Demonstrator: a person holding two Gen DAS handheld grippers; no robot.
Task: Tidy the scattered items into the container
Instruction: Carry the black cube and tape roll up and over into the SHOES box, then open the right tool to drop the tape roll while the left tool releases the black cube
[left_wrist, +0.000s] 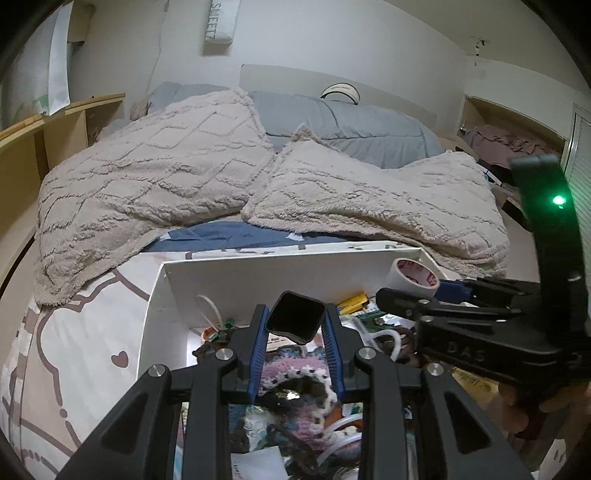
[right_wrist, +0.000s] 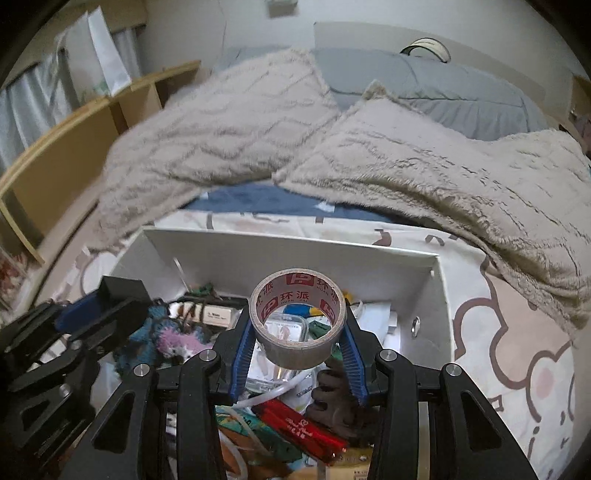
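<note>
Two items are still hanging above the white container (right_wrist: 443, 295) on the bed: our left tool (left_wrist: 295, 323) is clamping a small black case (left_wrist: 295, 317), our right tool (right_wrist: 297, 332) is gripping a tape roll (right_wrist: 297, 317). The container is already looking full; both need releasing.

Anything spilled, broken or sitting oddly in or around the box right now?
Nothing stands out. The white box sits upright on the bed, its clutter inside. The left gripper holds a small black device, the right gripper the tape roll.
</note>
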